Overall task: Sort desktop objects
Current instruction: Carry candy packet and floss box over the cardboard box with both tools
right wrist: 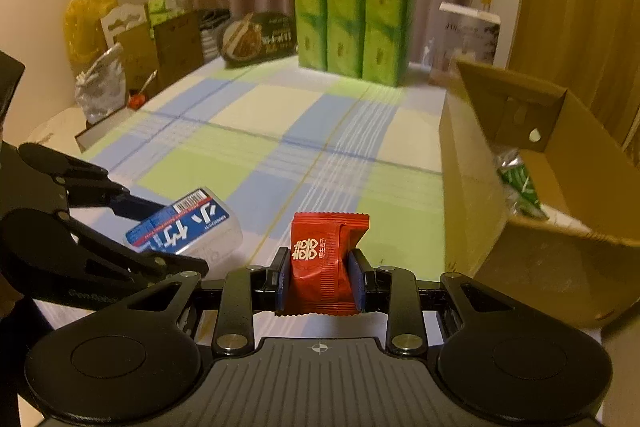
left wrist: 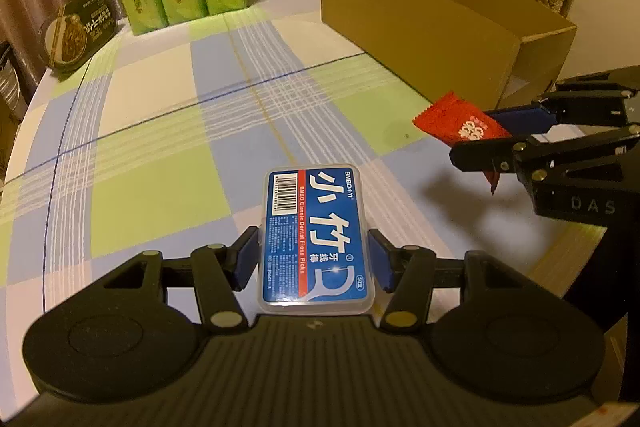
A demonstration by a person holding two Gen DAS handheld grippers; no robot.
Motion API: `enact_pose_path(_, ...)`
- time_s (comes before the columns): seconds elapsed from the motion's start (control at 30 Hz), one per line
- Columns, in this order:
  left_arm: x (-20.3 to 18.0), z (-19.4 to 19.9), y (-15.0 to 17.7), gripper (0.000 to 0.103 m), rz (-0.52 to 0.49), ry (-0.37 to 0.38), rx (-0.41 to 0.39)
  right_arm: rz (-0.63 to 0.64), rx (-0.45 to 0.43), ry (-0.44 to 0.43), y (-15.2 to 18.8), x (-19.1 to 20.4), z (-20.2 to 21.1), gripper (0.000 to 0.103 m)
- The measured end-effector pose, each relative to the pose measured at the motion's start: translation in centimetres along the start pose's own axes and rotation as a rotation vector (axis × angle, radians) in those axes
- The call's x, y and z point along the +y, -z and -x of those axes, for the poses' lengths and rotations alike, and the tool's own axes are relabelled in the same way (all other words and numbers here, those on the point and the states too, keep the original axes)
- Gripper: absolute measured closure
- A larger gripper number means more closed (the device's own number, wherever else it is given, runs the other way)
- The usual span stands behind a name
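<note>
We note the left gripper (left wrist: 314, 259) pinching the rigid floss-pick box (left wrist: 316, 235) by its sides, the right gripper (right wrist: 320, 277) squeezing a soft, crushable red candy packet (right wrist: 326, 259).

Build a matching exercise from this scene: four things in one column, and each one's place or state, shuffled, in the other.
Things:
1. floss pick box
2. red packet
3. green wrapped item
4. green tissue packs

Places or states:
A. inside the cardboard box
B. clamped in the right gripper
C. stacked at the table's far end
D. clamped in the left gripper

Pairs: 1-D, 2-B, 3-A, 4-C
</note>
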State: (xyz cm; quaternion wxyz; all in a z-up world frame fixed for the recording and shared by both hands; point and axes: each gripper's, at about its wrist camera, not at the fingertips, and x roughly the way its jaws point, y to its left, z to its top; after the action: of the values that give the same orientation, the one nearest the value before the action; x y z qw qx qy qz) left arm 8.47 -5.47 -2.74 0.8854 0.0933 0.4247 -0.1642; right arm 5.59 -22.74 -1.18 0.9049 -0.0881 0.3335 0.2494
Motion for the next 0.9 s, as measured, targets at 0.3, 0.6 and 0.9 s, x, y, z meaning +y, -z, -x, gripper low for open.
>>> enact_pose_path(0.3, -2.0, 1.1, -4.4, 0.051, -0.029, 0.04, -0.064, -0.035, -0.13, 0.089, -3.6, -4.9, 4.3, 0.075)
enact_pose_path(0.6, -6.9, 0.4, -12.8, 0.051, -0.067, 0.133, -0.173, -0.096, -0.148, 0.233, -5.0, -14.3, 5.2, 0.075)
enact_pose_path(0.9, -11.8, -3.3, -18.5, 0.051, -0.074, 0.198, -0.189, -0.179, -0.126, 0.264, -4.0, -20.8, 4.6, 0.075)
